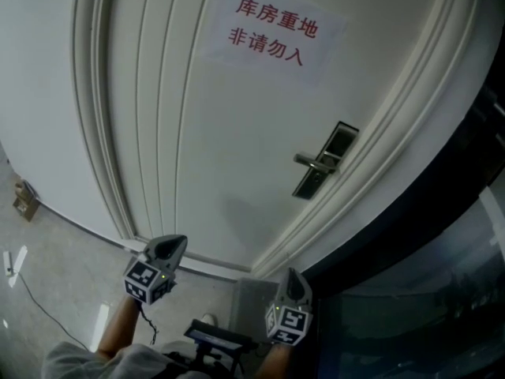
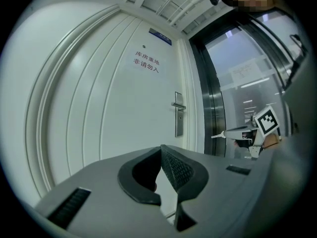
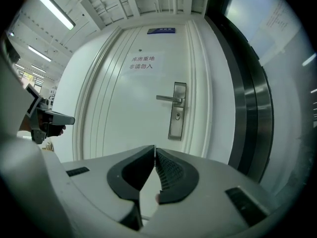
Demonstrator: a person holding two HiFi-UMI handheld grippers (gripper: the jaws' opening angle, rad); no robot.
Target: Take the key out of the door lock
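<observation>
The white door (image 1: 197,133) carries a silver lock plate (image 1: 325,163) with a lever handle (image 1: 312,162) at its right side. In the right gripper view the plate (image 3: 177,110) shows a small keyhole (image 3: 177,116); it is too small to tell whether a key sits in it. My left gripper (image 1: 175,243) hangs low, well short of the door, jaws shut and empty (image 2: 161,148). My right gripper (image 1: 293,275) hovers below the lock, also far from it, tips together with nothing between them (image 3: 154,148).
A paper sign (image 1: 272,30) with red characters is stuck on the door. A dark glass panel (image 1: 442,290) in a black frame stands to the right of the door. On the floor at left are a small cardboard box (image 1: 24,200) and a cable (image 1: 47,310).
</observation>
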